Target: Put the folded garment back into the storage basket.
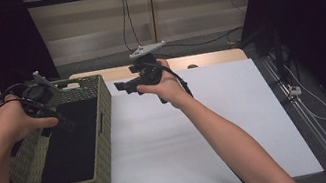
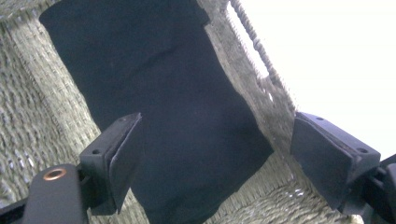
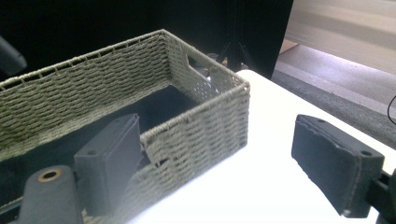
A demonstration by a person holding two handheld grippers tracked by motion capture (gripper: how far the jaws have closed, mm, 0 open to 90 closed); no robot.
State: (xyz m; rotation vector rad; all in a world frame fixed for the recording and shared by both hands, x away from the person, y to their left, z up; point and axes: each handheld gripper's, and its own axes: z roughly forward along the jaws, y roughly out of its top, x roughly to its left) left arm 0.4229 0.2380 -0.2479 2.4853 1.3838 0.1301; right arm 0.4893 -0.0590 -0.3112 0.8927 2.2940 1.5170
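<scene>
A green woven basket (image 1: 104, 124) stands on the left part of the white table (image 1: 184, 138). A black cloth (image 1: 71, 143) lies flat on its bottom. My left gripper (image 1: 62, 120) hovers over the basket's far left part, open, with nothing between its jaws. In the left gripper view the cloth (image 2: 163, 93) lies below the open left gripper (image 2: 217, 126), with the basket wall (image 2: 28, 116) around it. My right gripper (image 1: 122, 87) is held above the table just right of the basket's far corner and points toward it. The right gripper (image 3: 217, 126) is open and empty before the basket (image 3: 201, 121).
A strip of wooden tabletop (image 1: 206, 58) shows behind the white surface. Cables (image 1: 128, 21) hang at the back wall and others lie on the floor at right (image 1: 315, 100). Dark curtains (image 1: 320, 18) flank both sides.
</scene>
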